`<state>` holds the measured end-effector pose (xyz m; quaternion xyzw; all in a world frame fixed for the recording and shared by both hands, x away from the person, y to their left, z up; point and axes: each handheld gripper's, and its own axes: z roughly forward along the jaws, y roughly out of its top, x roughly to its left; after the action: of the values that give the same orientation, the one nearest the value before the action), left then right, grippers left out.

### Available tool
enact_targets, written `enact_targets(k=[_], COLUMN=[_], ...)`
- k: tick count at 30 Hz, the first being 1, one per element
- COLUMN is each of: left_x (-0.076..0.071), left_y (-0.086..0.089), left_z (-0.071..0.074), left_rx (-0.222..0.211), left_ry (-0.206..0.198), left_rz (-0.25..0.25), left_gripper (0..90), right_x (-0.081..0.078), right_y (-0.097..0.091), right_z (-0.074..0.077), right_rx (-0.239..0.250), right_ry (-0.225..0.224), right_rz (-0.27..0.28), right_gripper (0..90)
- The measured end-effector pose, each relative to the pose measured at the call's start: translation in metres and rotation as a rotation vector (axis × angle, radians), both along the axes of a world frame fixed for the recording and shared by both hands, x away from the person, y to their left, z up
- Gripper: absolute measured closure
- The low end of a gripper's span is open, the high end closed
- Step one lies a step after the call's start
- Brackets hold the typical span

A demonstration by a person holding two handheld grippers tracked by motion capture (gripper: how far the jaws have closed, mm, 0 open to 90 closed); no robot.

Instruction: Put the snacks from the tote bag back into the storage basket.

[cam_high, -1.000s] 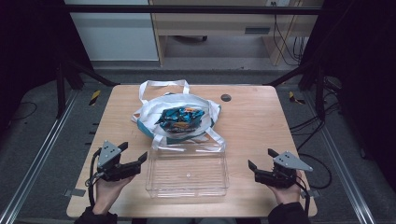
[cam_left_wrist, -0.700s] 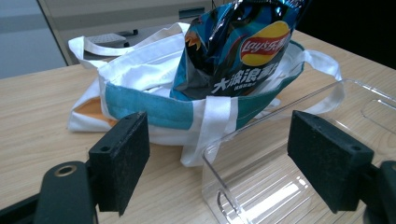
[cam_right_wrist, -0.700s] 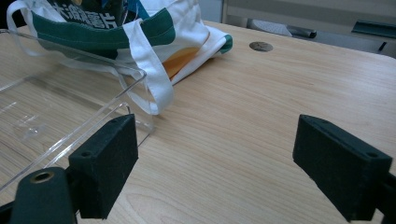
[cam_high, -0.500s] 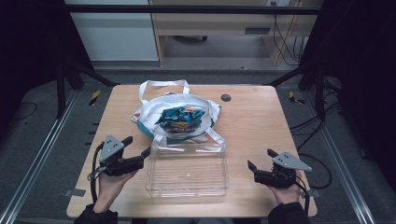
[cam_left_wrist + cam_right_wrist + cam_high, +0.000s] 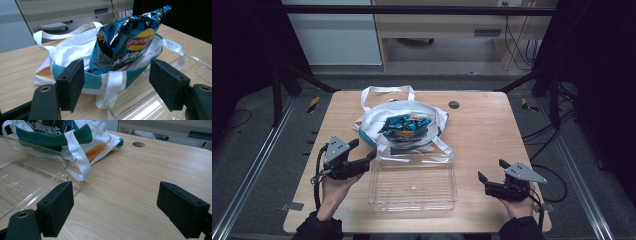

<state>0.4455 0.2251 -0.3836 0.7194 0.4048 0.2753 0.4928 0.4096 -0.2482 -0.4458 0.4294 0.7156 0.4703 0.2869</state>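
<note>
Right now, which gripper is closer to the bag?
The left gripper: its jaws point at the bag, just short of its near edge. The right gripper sits well off, past the clear tray.

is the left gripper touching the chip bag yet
Apart. The left gripper view shows its open fingers short of the chip bag, which sits in the tote bag.

Wooden table [image 5: 492,135], white tote bag [image 5: 374,120], clear plastic tray [image 5: 412,182] beside it, small dark disc [image 5: 454,105]

The high view looks down on the table [image 5: 492,135]; both gripper views, low and close, share the bag [image 5: 75,50].
</note>
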Motion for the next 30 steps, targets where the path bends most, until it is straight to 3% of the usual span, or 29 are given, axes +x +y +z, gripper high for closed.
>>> enact_targets(k=[12,26,30], left_x=[0.016,0.031,0.037], left_y=[-0.006,-0.023,-0.025], left_z=[0.006,0.006,0.007], left_rx=[-0.016,0.052,0.055], left_ry=[-0.008,-0.011,-0.011], left_rz=[-0.002,-0.009,-0.008], left_gripper=[34.4,39.7,41.7], right_x=[0.001,0.001,0.002], right_y=[0.000,0.001,0.000], right_z=[0.000,0.000,0.000], right_rx=[-0.003,-0.012,-0.010], right_ry=[-0.001,0.001,0.001], right_rz=[-0.001,-0.004,-0.006], right_gripper=[14.5,14.5,14.5])
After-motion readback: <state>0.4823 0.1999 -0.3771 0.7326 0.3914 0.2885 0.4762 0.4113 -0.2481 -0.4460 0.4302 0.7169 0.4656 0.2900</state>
